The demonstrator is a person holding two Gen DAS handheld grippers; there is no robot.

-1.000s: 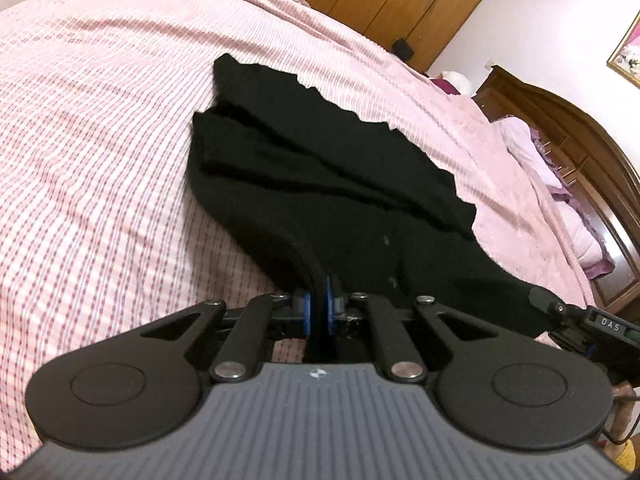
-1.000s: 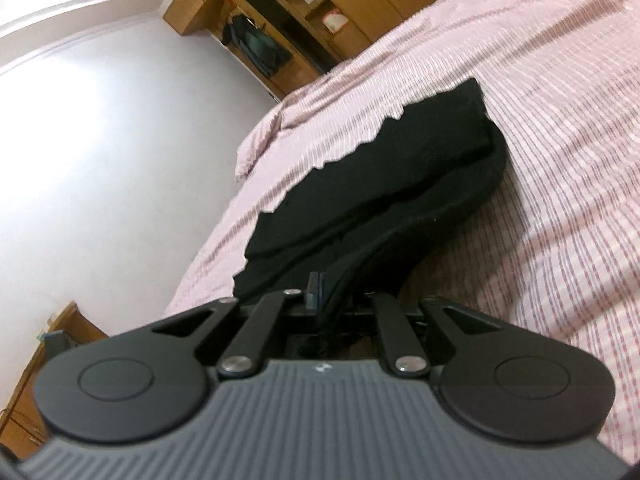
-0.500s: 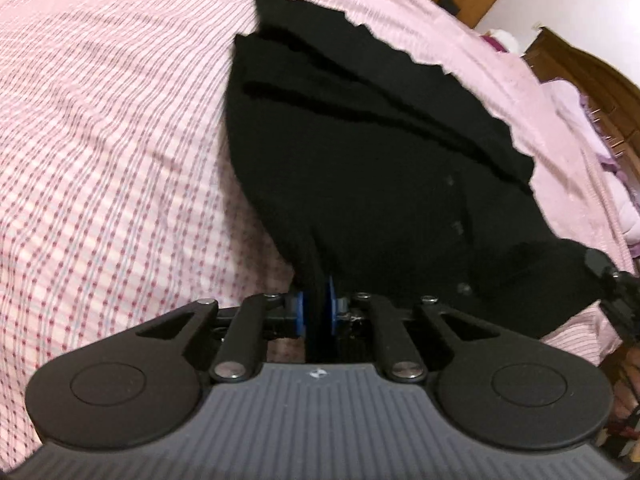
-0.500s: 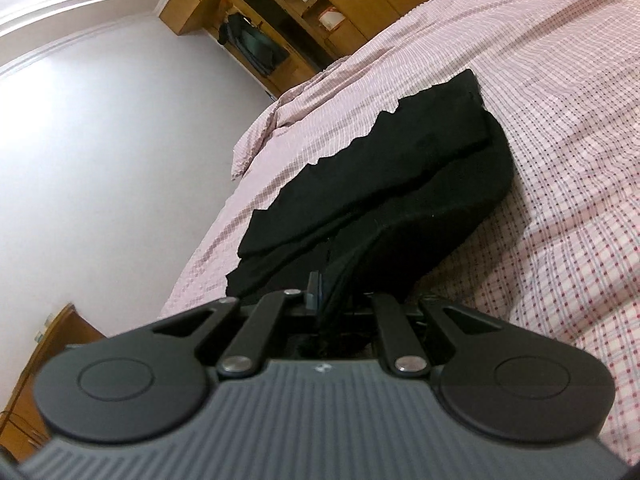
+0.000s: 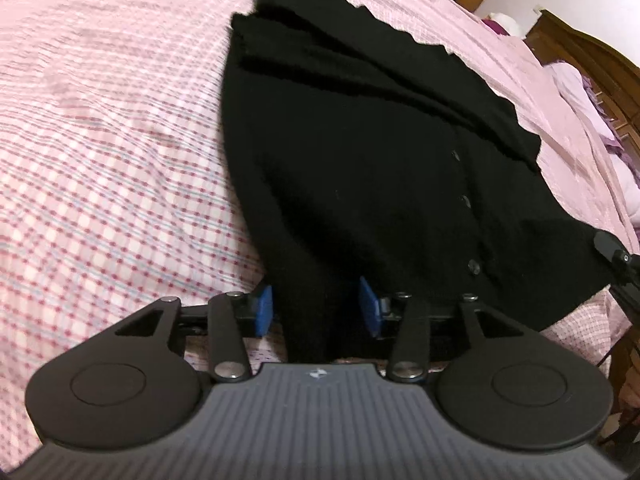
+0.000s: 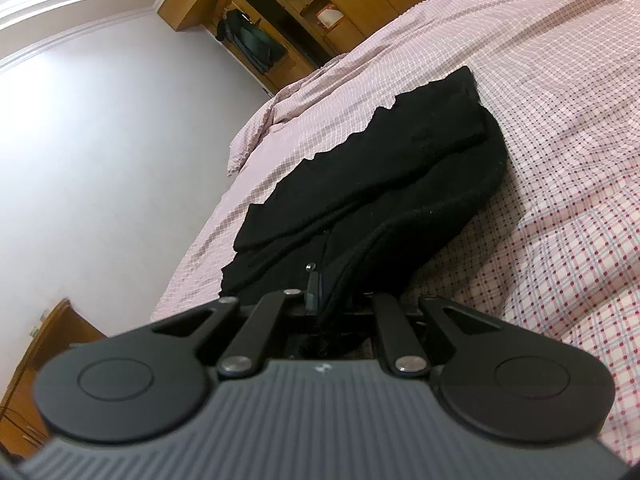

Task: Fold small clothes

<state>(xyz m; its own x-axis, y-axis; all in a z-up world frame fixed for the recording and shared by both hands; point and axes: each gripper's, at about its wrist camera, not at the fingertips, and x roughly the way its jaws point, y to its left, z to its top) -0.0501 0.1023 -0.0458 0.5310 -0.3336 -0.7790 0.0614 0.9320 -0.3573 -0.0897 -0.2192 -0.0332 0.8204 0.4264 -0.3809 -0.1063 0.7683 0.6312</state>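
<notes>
A black knitted cardigan [image 5: 360, 152] with small buttons lies folded over on the pink checked bed sheet [image 5: 100, 160]. My left gripper [image 5: 316, 304] is open, its blue pads [image 5: 263, 309] apart on either side of the near edge of the cloth. In the right wrist view the same cardigan [image 6: 380, 184] stretches away from me. My right gripper [image 6: 328, 300] is shut on its near edge, with cloth bunched between the jaws. The tip of my right gripper [image 5: 612, 256] shows at the right edge of the left wrist view.
A dark wooden headboard [image 5: 592, 60] and pillows [image 5: 576, 92] lie at the right of the bed. Wooden wardrobes and shelves [image 6: 304, 12] stand behind the bed. A white wall [image 6: 100, 140] and a wooden bedside table [image 6: 44, 344] are on the left.
My left gripper has opened and let go of the cardigan edge, and the cloth has been laid down flatter on the bed. My right gripper stays shut on its edge.
</notes>
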